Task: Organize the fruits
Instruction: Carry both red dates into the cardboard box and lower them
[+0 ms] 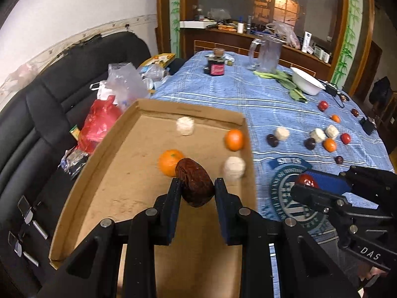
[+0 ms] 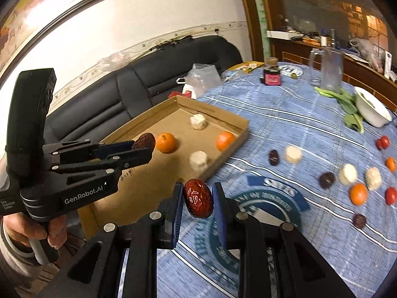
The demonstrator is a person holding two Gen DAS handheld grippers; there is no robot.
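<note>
1. Left wrist view: the left gripper [image 1: 197,186] is clamped on a dark brown wrinkled dried date [image 1: 195,182], held above the shallow brown cardboard tray [image 1: 119,173].
2. Inside the tray lie two round orange tangerines [image 1: 170,162] and two pale white ridged cakes [image 1: 184,126]; one tangerine sits against the right wall.
3. The right gripper [image 1: 304,186] enters from the right over the blue striped tablecloth [image 1: 248,94], clenched on a glossy red date [image 1: 307,180].
4. Right wrist view: the right gripper [image 2: 198,196] grasps the glossy red date [image 2: 198,197] between its blue pads, over the tablecloth [image 2: 285,124] just beside the tray [image 2: 223,160].
5. The left gripper [image 2: 144,146], held by a hand [image 2: 32,228], carries the brown date [image 2: 144,141] over the tray, near a tangerine [image 2: 165,142].
6. More fruit lies scattered on the cloth at right: dark dates [image 2: 326,179], white cakes [image 2: 293,154], tangerines [image 2: 358,193], small red round fruits [image 2: 382,142].
</note>
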